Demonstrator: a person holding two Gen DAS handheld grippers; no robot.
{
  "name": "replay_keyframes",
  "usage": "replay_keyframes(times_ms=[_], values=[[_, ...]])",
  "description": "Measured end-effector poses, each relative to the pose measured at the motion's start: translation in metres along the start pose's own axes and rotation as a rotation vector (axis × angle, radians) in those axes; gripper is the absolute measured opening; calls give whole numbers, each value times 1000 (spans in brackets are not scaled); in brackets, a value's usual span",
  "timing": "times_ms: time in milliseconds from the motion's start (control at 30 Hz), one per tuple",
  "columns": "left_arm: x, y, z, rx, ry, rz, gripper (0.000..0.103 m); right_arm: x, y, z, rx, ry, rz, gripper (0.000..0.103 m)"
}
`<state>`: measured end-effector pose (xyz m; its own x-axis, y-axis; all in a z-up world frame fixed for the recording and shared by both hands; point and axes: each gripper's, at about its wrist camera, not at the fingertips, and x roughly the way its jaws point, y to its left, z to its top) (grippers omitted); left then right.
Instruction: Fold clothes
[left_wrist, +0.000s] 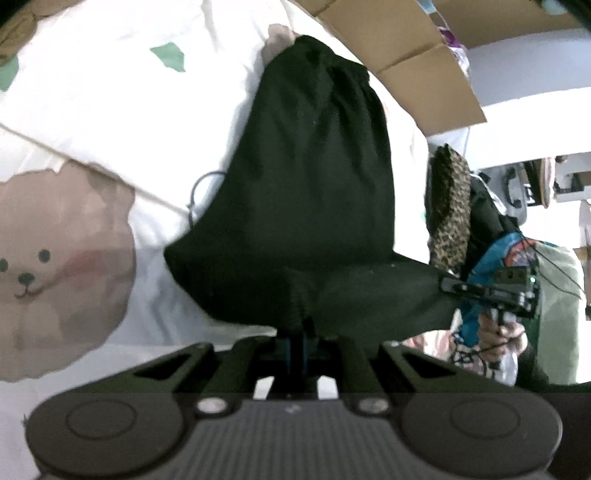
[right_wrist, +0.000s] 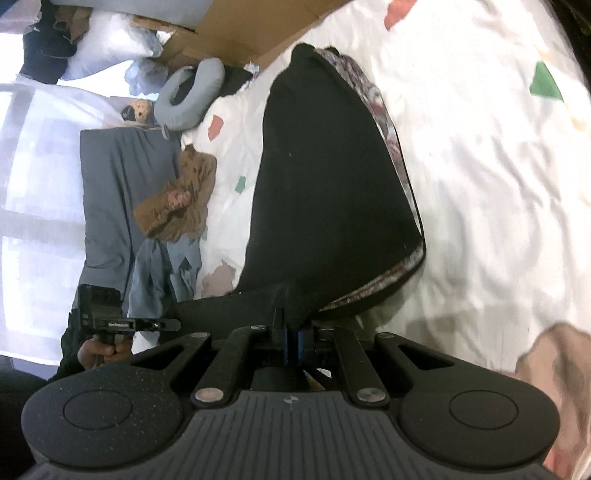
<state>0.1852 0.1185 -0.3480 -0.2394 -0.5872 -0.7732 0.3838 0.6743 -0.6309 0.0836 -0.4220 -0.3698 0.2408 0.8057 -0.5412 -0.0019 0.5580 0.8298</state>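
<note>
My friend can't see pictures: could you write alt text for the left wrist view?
The left gripper pinches the near edge of a black garment spread over a white bear-print bedsheet. At right, the right gripper clamps the same edge.

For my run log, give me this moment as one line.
left gripper: shut on black garment | right gripper: shut on black garment | garment: lifted over bedsheet
</note>
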Motion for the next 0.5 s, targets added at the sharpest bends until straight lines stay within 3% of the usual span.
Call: replay_keyframes(times_ms=[500], values=[[-3,0,45,-18,-126,63,6,22,19,49,-50,-94,-37,3]])
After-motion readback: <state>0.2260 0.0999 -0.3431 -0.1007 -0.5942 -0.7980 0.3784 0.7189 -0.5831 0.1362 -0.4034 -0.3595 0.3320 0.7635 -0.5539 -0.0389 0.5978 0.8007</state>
